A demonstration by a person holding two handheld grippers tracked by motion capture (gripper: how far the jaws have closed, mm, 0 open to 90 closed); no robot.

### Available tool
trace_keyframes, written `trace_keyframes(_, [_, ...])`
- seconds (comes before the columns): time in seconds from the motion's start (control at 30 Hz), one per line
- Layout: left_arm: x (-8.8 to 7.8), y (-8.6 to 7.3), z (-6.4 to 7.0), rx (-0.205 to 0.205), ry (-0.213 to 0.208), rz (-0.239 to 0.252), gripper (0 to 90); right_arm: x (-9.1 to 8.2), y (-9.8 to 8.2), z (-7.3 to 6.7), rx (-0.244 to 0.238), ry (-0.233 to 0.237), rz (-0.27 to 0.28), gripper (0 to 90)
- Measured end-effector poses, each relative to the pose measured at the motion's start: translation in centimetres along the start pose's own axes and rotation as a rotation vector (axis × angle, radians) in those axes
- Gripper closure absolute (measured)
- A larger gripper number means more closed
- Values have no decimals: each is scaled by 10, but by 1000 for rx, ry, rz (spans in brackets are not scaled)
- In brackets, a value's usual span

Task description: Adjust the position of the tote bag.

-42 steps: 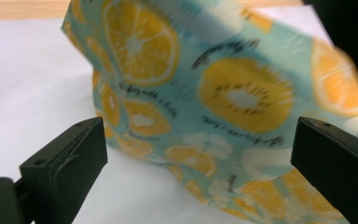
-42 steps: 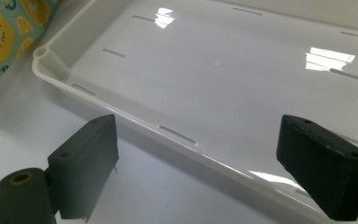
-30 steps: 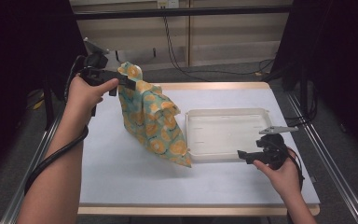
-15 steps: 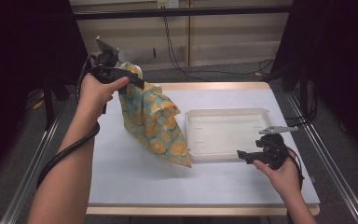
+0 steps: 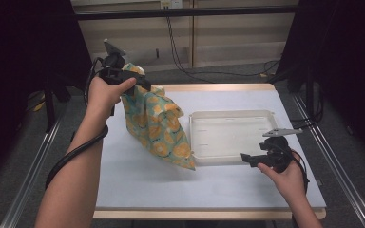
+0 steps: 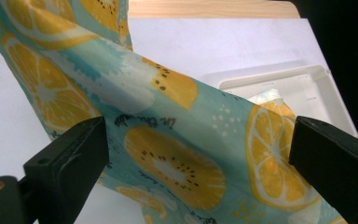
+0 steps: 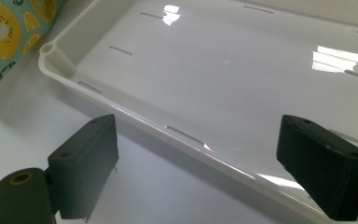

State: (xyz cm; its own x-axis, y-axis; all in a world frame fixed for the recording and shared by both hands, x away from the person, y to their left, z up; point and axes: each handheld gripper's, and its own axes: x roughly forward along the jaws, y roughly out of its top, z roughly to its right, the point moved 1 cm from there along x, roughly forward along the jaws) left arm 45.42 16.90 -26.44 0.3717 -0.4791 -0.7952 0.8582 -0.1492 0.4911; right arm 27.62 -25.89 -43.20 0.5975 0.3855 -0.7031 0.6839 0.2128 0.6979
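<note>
Soft fruit-print cloth [image 5: 157, 128] is held aloft, draped in folds, by the left tool [image 5: 140, 81]; whether its jaws are clenched cannot be told. Right tool [image 5: 247, 158] is spread wide before the glossy rectangular white plastic tray [image 5: 228, 156] on the bench [image 5: 138, 180].

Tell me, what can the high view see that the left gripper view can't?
From the high view you get the left gripper up at the top of the fruit-print cloth, and the right gripper by the near edge of the white tray. From the left gripper view you get instead the small dark writing on the cloth, close up, with the jaws standing apart. Both share the cloth, the tray and the table.
</note>
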Motion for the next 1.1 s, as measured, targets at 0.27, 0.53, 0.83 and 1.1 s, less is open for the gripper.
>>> trace_keyframes(0.27, [0,0,1,-24,19,-29,140,0,0,0,6,2,-1,123])
trace_keyframes(0.53, [4,-2,-2,16,49,5,151,1,0,-1,5,6,-5,123])
trace_keyframes(0.83, [4,-3,-4,-12,41,17,179,1,0,-1,9,9,-9,123])
trace_keyframes(1.1, [7,-5,-2,-53,70,2,298,0,0,0,1,11,-1,123])
